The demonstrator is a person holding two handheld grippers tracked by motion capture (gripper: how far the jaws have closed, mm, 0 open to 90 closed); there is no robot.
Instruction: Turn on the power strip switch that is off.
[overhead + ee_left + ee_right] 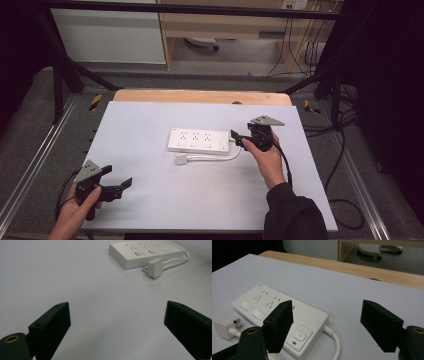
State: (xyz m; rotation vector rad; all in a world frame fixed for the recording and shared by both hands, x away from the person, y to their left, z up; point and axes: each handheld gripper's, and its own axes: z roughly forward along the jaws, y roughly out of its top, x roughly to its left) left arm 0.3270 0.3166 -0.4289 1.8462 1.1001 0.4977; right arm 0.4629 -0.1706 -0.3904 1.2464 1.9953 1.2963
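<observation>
While my right black two-jaw gripper (239, 139) hangs just above the cord end of the white rectangular plastic power strip (199, 140), its jaws stand wide apart with nothing between them; in the right gripper view one jaw sits over the strip's end near the round power button (299, 335) with its small red indicator, and the other jaw is over bare table past the strip. I see my right hand (267, 159) wrapped around that gripper's body, the dark sleeve (295, 215) trailing toward the near edge. My left black two-jaw gripper (120, 184) is well apart from the strip, low over the near left corner of the pale grey table top (150, 200), jaws likewise spread and empty, held in my left hand (75, 212). The strip lies flat near the table's middle, its white cord (220, 157) looping back along its near side to a white square plug (181, 159) resting just beside it.
</observation>
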